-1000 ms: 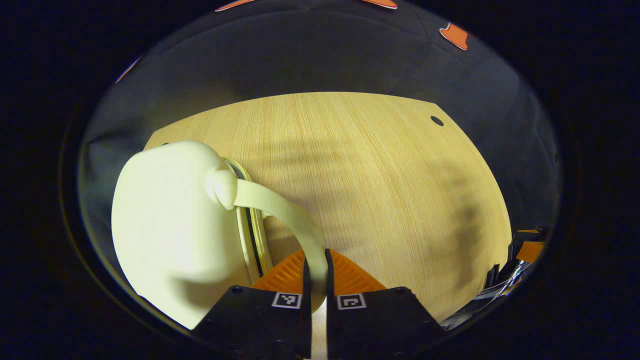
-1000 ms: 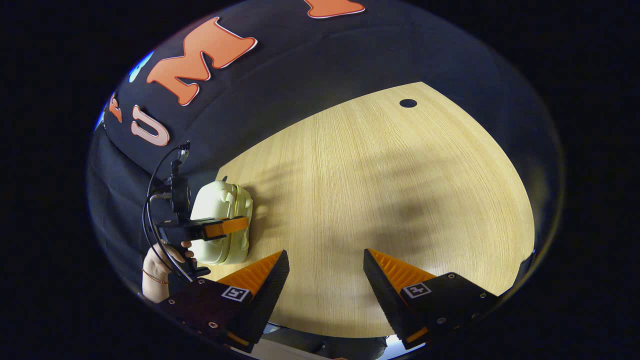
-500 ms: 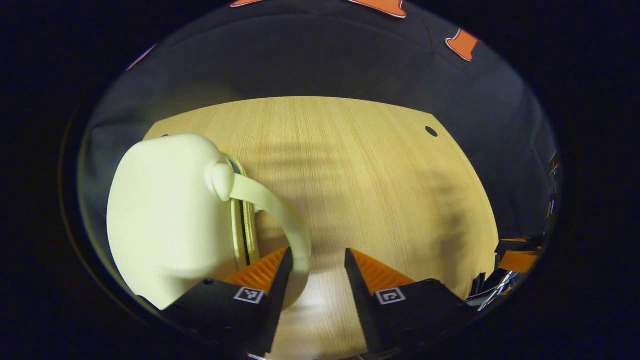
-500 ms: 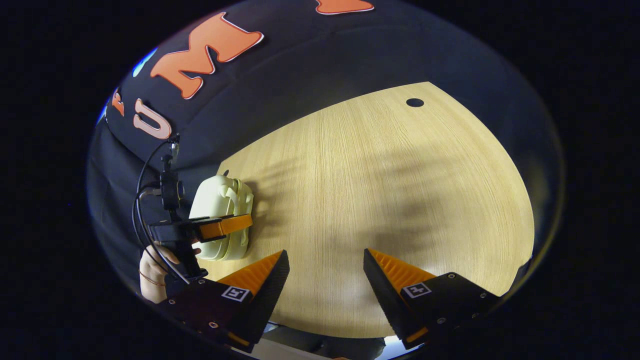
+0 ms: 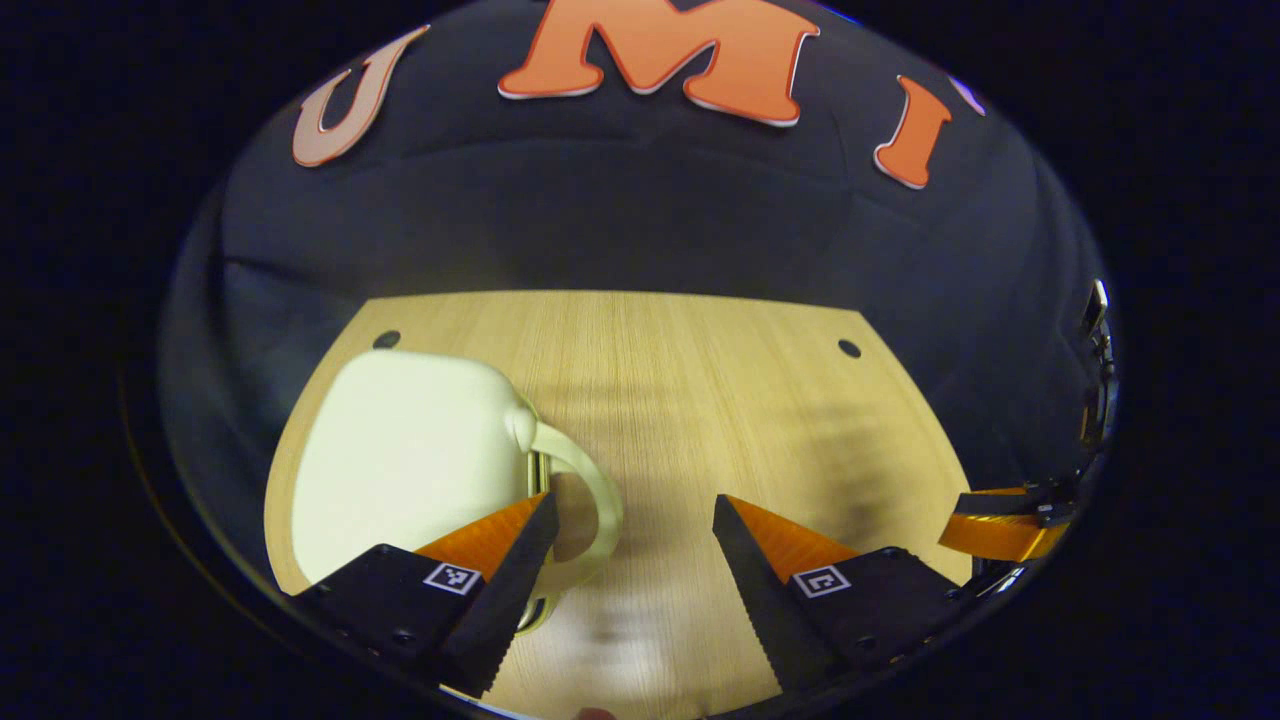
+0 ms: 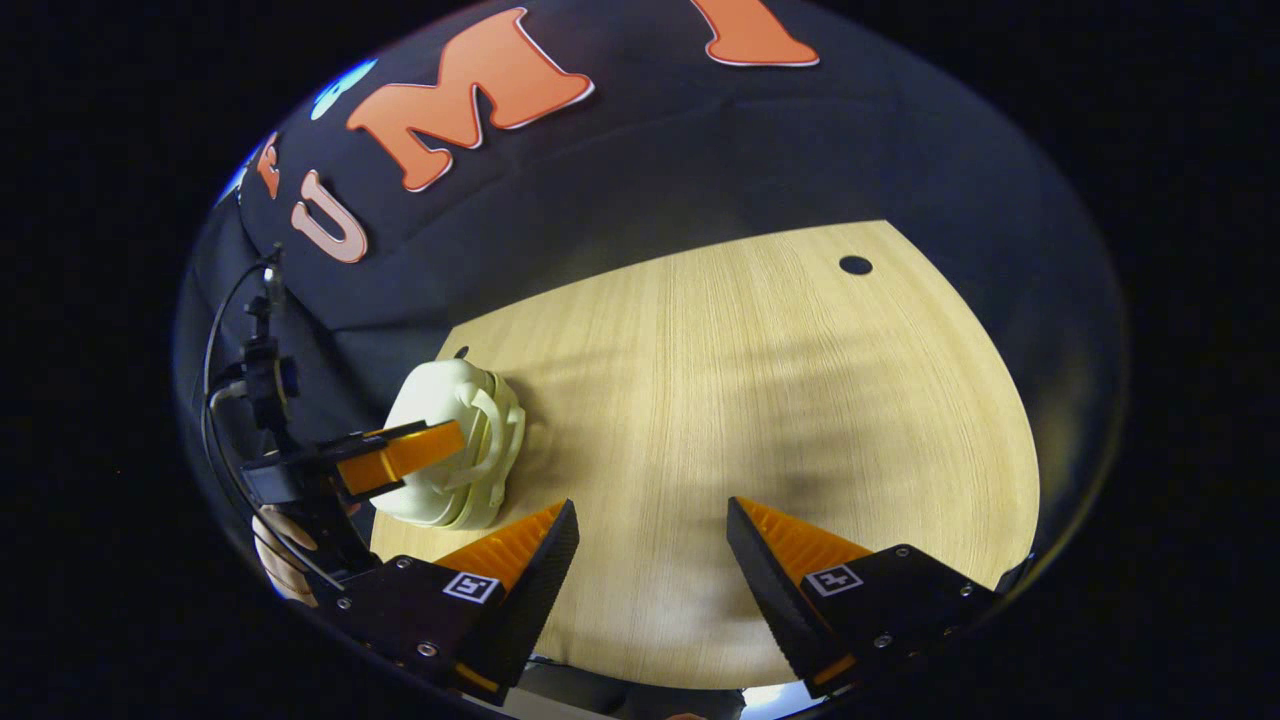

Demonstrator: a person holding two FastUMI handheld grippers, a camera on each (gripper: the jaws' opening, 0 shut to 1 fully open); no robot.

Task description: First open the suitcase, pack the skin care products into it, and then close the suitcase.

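Both grippers open, nothing between the fingers. My left gripper (image 5: 625, 555) hangs above the table with its jaws spread wide; the left finger (image 5: 480, 560) overlaps the case's handle in the left gripper view, but I can't tell if it touches it. My right gripper (image 6: 650, 570) is spread just as wide over bare wood, well apart from the case.

Suitcase (image 5: 410, 460): small, pale cream, hard shell, sits closed on the table's left side near the far left corner. In the left gripper view it lies just beyond and left of my left finger, smooth shell facing up. Its handle (image 5: 590, 490) loops out from the case's right side toward the gap between my fingers. A yellowish seam line shows along the edge by the handle.

In the right gripper view I see the same suitcase (image 6: 455, 455) at the left, ribbed edge and handle turned toward the table middle. The left gripper (image 6: 400, 455) shows there too, orange finger across the near face of the case, with a hand (image 6: 285, 555) on its grip and black cables running up from it.

Table (image 6: 760, 400): light wood grain, soft shadows across it, a small dark hole (image 6: 855, 265) near the far right corner. In the left gripper view two holes show, one by the case (image 5: 386, 340) and one far right (image 5: 849, 348). At that view's right edge I see an orange finger of the right gripper (image 5: 1000, 530). Black cloth wall behind the table.
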